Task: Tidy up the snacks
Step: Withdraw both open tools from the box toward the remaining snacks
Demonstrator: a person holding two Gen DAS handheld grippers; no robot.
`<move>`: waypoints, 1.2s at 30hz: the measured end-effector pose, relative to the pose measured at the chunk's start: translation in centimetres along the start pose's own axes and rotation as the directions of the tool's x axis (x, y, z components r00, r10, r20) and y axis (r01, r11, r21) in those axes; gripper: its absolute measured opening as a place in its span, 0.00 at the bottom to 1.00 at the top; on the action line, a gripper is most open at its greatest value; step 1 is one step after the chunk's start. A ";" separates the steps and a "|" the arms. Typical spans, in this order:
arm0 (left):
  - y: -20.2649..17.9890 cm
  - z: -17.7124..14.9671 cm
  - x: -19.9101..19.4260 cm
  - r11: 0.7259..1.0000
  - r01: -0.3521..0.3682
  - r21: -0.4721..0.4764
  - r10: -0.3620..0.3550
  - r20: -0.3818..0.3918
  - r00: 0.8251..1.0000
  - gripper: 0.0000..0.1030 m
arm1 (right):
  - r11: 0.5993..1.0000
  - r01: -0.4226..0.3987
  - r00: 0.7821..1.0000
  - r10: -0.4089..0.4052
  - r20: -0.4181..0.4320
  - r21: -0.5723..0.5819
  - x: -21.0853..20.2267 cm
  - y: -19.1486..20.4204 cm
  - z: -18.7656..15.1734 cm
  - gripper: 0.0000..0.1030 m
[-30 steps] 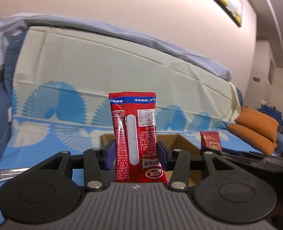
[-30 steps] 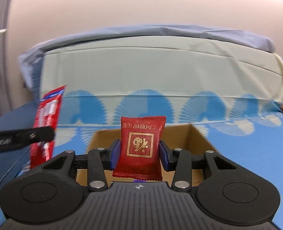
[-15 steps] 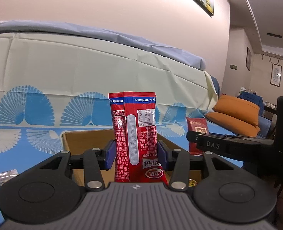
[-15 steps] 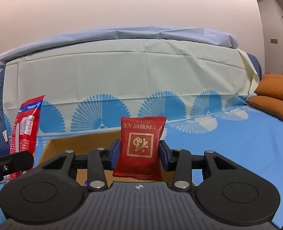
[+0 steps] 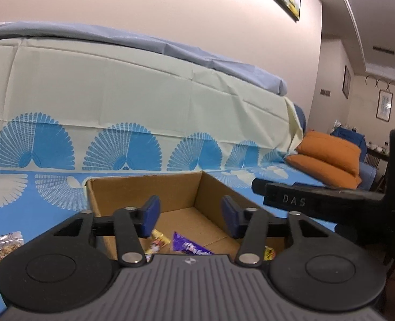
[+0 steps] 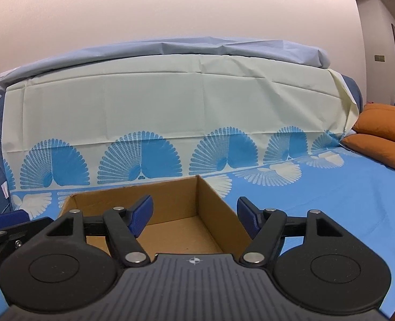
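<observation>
My left gripper (image 5: 189, 215) is spread wide with nothing between its blue pads (image 5: 150, 214), and my right gripper (image 6: 194, 216) is just as wide and just as bare. Both hang over the cardboard box (image 5: 143, 190), which sits directly ahead of and below the fingers on the blue patterned cover (image 6: 318, 200).

Just below my left gripper, on the box floor, lie a purple wrapper (image 5: 189, 246), a yellow wrapper (image 5: 158, 238) and another yellow scrap (image 5: 269, 253) to the right. Judging by that, I am at the drop-off point of a sorting round, and the next move calls for pulling both grippers back and going for a loose snack. The nearest one I can see is a silvery packet (image 5: 3, 240) lying far to the left of my left gripper, outside the box.

My own gripper bodies hide the near part of the box, so I cannot tell what else lies there. The silvery packet is cut off by the edge, and its print is unreadable.
</observation>
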State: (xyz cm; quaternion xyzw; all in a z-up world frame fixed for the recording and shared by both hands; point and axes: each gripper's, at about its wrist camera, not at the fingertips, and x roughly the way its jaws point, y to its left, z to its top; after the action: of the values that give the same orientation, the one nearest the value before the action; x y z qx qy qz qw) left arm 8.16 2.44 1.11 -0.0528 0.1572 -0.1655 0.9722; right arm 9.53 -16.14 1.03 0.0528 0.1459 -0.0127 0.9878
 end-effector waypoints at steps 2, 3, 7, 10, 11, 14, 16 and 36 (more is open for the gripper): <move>0.3 -0.2 0.1 1.000 -0.021 0.016 0.021 -0.015 1.000 0.35 | 1.000 0.001 1.000 -0.001 0.001 -0.003 -0.1 0.4 -0.1 0.69; 0.5 -0.2 0.0 1.000 -0.027 0.016 0.028 -0.019 0.999 0.26 | 1.000 0.002 1.000 -0.002 -0.001 -0.004 -0.1 0.7 -0.1 0.69; 2.2 -0.1 -0.7 0.999 -0.045 -0.014 0.045 -0.044 0.998 0.06 | 1.000 -0.006 1.000 0.006 -0.004 -0.001 -0.3 1.8 -0.3 0.61; 3.9 0.0 -1.5 0.997 -0.062 -0.041 0.059 -0.069 0.996 0.06 | 0.999 -0.041 0.999 0.041 -0.011 -0.003 -0.4 3.2 -0.4 0.39; 4.5 0.1 -1.7 0.996 -0.081 -0.040 0.078 -0.076 0.994 0.06 | 0.998 -0.062 0.998 0.062 -0.018 -0.004 -0.4 3.6 -0.5 0.32; 7.0 0.2 -2.2 0.986 -0.158 -0.059 0.151 -0.100 0.983 0.06 | 0.990 -0.139 0.990 0.139 -0.030 -0.022 -0.7 5.8 -0.8 0.22; 9.3 0.4 -2.5 0.971 -0.214 -0.107 0.201 -0.121 0.972 0.06 | 0.983 -0.179 0.984 0.178 -0.021 -0.042 -1.1 7.3 -1.0 0.21; 26.7 0.9 -3.3 0.776 -0.483 -0.406 0.414 -0.250 0.875 0.06 | 0.866 -0.465 0.886 0.454 -0.100 -0.185 -0.8 22.6 -4.9 0.23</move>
State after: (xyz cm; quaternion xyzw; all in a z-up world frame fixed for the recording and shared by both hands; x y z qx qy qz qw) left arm 13.63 28.64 -1.26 -0.2283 0.2706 0.1094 0.9288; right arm 8.31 6.86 -1.10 -0.0149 0.1560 0.2389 0.9583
